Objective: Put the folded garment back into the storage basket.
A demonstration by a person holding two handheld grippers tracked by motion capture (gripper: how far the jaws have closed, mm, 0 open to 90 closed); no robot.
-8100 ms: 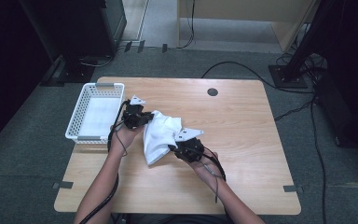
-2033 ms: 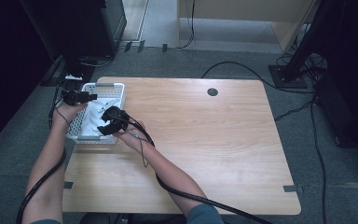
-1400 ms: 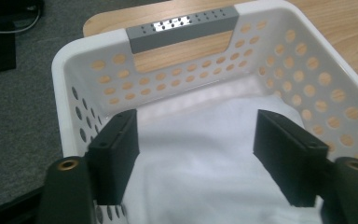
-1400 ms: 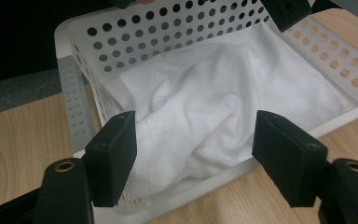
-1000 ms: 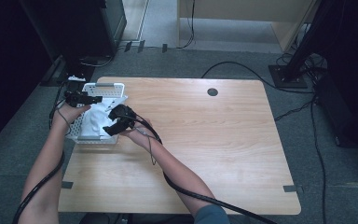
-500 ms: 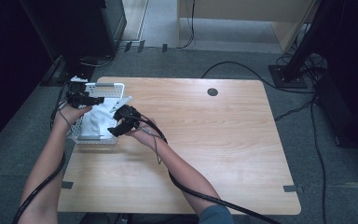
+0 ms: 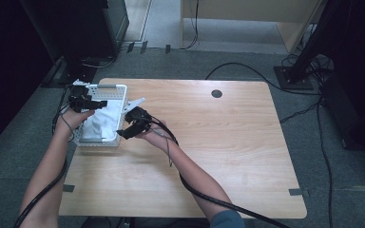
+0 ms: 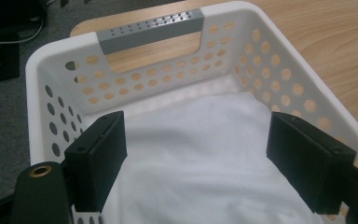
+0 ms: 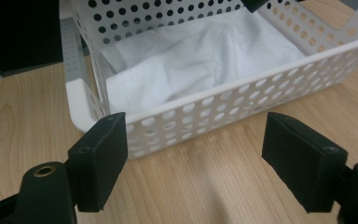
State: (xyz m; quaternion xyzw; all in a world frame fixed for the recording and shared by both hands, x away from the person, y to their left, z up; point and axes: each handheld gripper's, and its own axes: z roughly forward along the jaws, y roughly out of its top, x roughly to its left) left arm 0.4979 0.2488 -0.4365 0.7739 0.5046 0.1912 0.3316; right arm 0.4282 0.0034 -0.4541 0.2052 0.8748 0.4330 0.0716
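- My left gripper (image 8: 200, 163) hangs over the white cloth (image 8: 205, 158) in the basket (image 8: 149, 28), jaws wide, gripping nothing.
- My right gripper (image 9: 196, 158) sits outside the basket wall (jaws spread, nothing between them), above the table (image 9: 177, 196).

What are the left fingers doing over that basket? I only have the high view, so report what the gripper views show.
Observer: The left gripper holds its fingers open above the white cloth, with nothing between them.
Operator: Check the right gripper too.
Observer: The right gripper is also open. It is outside the basket, facing its long wall, over bare table.
Operator: Tell me how the cloth lies.
Observer: It lies rumpled inside the basket, below the rim, with nothing draped over the wall.
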